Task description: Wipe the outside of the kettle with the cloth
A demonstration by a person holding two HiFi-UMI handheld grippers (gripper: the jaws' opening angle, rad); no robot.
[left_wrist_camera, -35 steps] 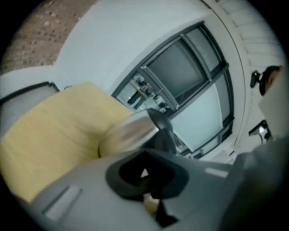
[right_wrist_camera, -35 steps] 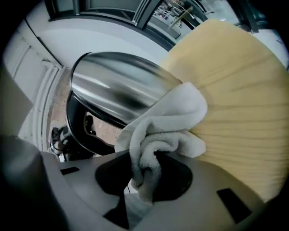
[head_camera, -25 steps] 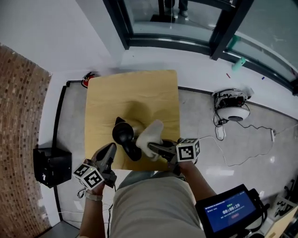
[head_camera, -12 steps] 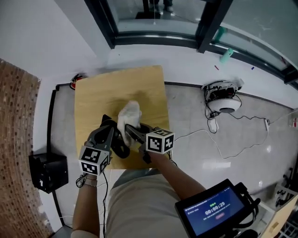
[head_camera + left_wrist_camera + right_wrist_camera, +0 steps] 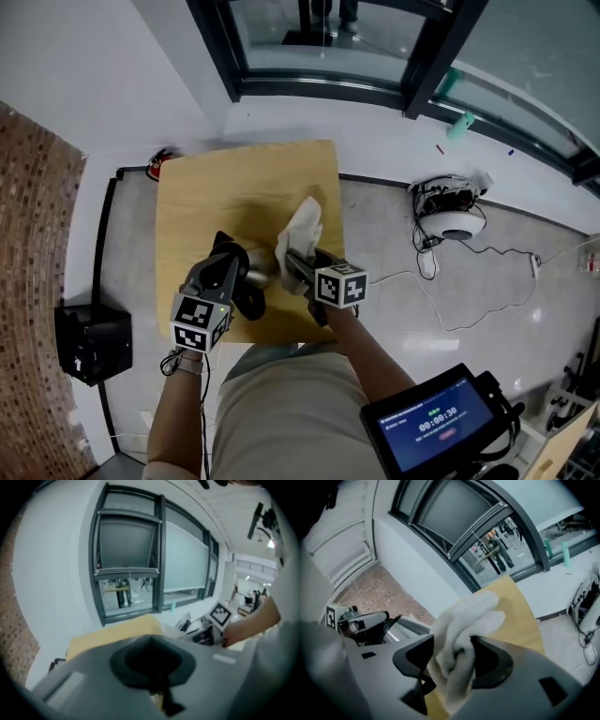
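Your right gripper (image 5: 298,265), jaws clamped on the white cloth (image 5: 302,225), has swung from the kettle (image 5: 255,272) top to its right flank. Your left gripper (image 5: 228,267) has its jaws closed on the kettle, which stands on the wooden table (image 5: 197,206).

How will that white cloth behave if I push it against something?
The fluffy white cloth is probably floppy: it bunches into folds where the right tool pinches it, and a tail hangs loose below. It seems light and soft, so it would likely squash and conform rather than push back stiffly.
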